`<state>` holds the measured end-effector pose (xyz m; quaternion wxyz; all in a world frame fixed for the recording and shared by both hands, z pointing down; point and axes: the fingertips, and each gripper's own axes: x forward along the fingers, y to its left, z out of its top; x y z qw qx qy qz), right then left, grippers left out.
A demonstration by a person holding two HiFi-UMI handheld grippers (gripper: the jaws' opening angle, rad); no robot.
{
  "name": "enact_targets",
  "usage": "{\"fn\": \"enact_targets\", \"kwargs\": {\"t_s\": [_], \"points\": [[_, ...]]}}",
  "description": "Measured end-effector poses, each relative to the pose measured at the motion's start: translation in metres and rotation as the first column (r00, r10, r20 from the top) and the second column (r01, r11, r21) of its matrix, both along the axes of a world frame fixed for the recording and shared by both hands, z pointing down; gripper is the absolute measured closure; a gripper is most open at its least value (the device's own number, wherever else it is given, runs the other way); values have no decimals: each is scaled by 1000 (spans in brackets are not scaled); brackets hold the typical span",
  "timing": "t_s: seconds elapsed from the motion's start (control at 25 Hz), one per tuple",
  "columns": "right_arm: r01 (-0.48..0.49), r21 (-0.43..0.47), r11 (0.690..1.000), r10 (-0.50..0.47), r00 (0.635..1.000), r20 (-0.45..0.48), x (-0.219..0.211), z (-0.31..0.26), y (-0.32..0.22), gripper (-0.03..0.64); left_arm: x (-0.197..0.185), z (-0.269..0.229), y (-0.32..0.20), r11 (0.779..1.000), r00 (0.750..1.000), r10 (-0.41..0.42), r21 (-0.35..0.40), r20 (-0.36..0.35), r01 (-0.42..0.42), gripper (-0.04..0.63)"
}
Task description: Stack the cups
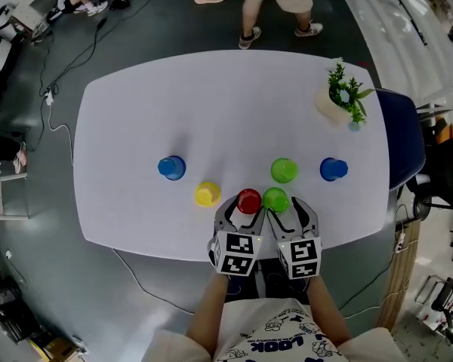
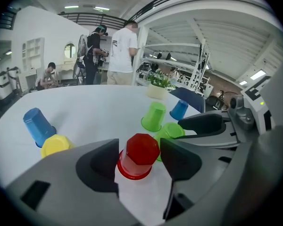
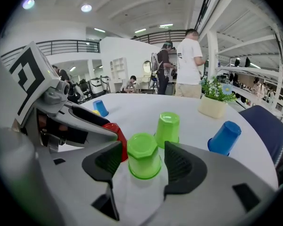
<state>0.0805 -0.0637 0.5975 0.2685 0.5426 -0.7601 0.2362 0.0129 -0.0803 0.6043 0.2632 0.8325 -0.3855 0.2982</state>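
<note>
Red cup (image 2: 137, 157) is standing inverted between the released left gripper (image 2: 140, 155) jaws; green cup (image 3: 144, 155) is standing likewise within the released right gripper (image 3: 140, 160).

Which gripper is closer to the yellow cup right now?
Left. The left gripper sits around the red cup, right beside the yellow cup; the right gripper sits around a green cup, farther away.

Upturned red cup (image 2: 139, 155), between parted jaws
</note>
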Motion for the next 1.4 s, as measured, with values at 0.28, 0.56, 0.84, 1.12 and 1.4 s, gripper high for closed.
{"fn": "enact_targets", "kwargs": {"t_s": [0.28,0.56,0.84,1.12,1.4], "points": [[11,56,998,-13,999,40,10,-24,1,316,-8,-38,-1,998,1000,-6,66,-11,7,327],[-22,124,992,16,999,48,18,-45,-13,316,-94,-59,-25,960,968,-232,186,100,211,324],[-52,133,990,50,999,22,28,-46,-42,316,-131,-18,-29,968,958,-241,113,155,225,315],[-24,91,996,25,1000,-10,30,-26,-67,316,-124,4,-27,977,965,-211,63,155,203,321],[5,47,999,-3,999,-43,30,-8,-80,316,-121,11,-27,976,965,-211,82,158,200,364]]}}
